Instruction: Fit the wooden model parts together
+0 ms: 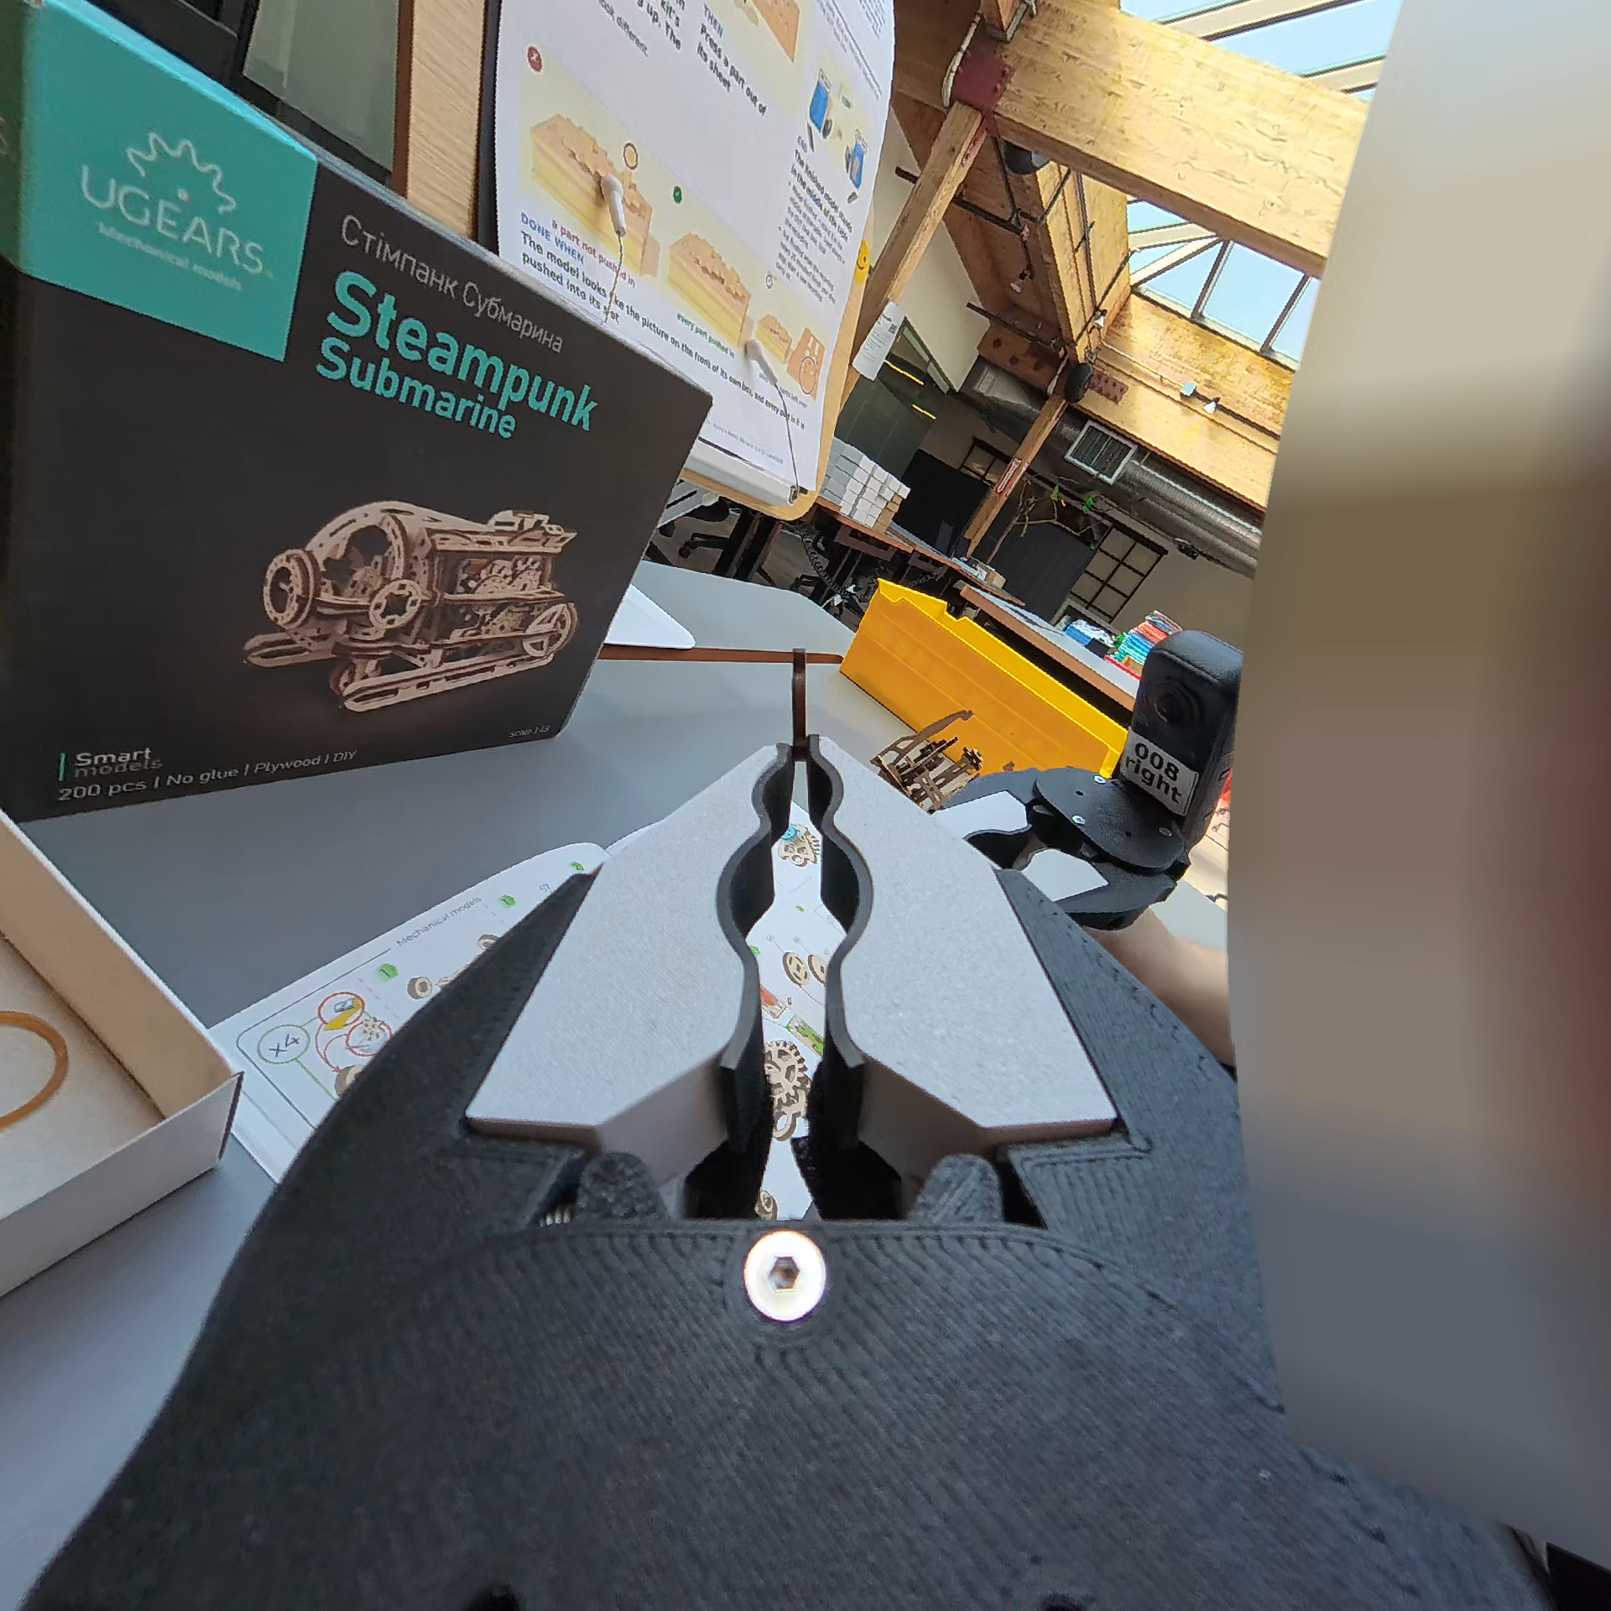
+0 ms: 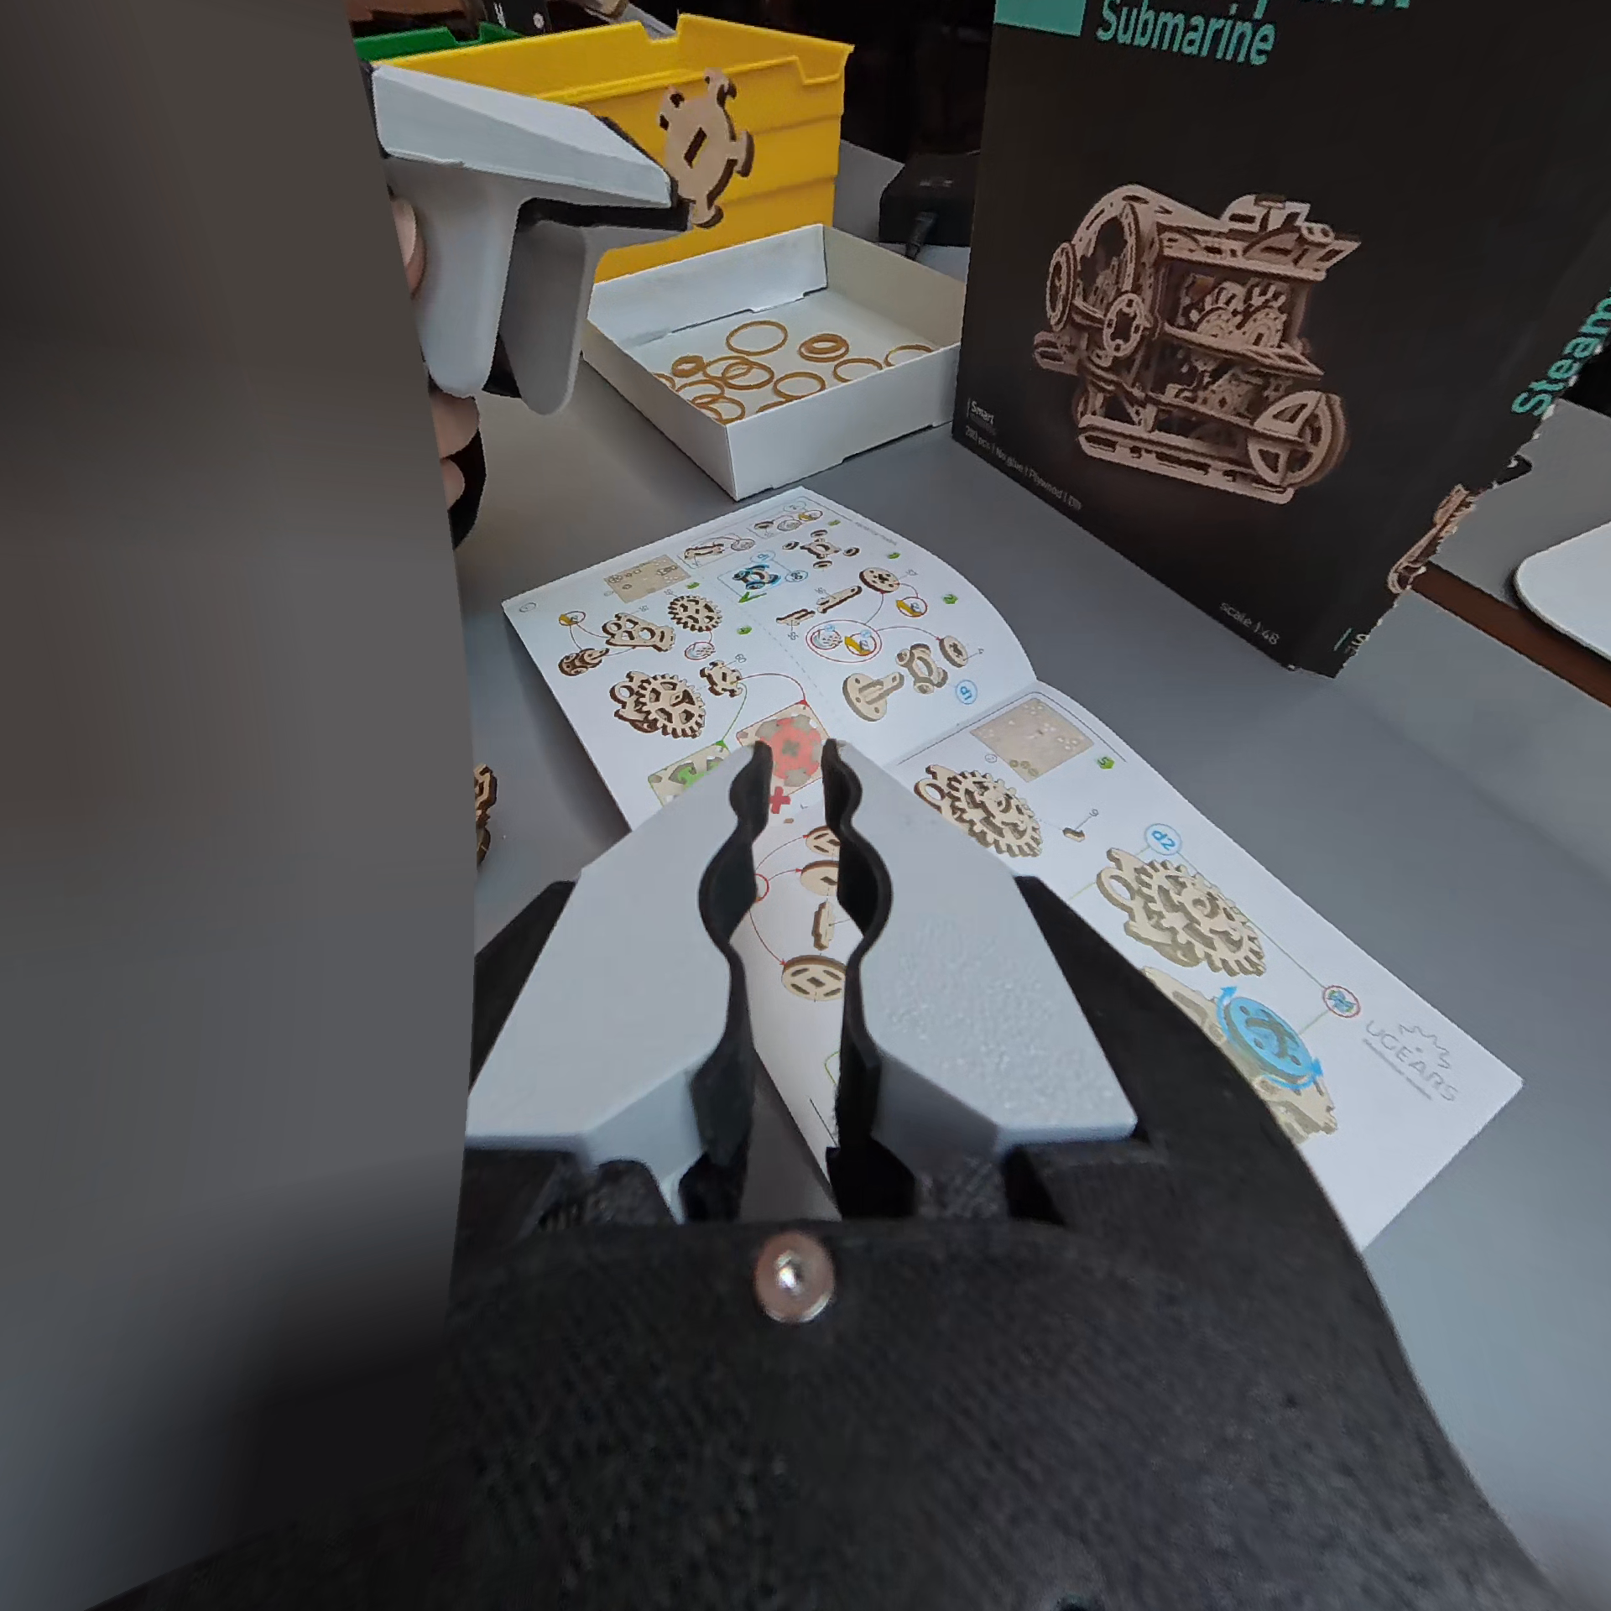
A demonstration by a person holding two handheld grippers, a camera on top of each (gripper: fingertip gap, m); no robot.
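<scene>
The left tongs (image 1: 800, 757) are clamped on a thin wooden disc (image 2: 704, 148), a flat notched piece with a slot in its middle, pinched edge-on at the very tips and held up off the table (image 1: 261, 880). The right tongs (image 2: 798, 760) hang slightly apart and carry nothing, poised over the open instruction booklet (image 2: 959, 785).

My guess is the job is somewhere in the middle. A partly built wooden assembly (image 1: 928, 763) sits on the table just beyond and to the right of the left tongs, so some fitting looks done. The disc still has no mate; whatever it joins has yet to be brought to it, and the right tongs have yet to pick anything up.

The table is a smooth grey top. Ahead and left of the right tongs stands a shallow white box (image 2: 767, 366) of loose wooden rings, with a yellow bin (image 2: 785, 70) behind it. The dark kit box (image 1: 305, 523) stands upright ahead of both tongs, a propped instruction board (image 1: 697, 218) behind it. The room is a big workshop with heavy timber beams, skylights and more benches beyond.
</scene>
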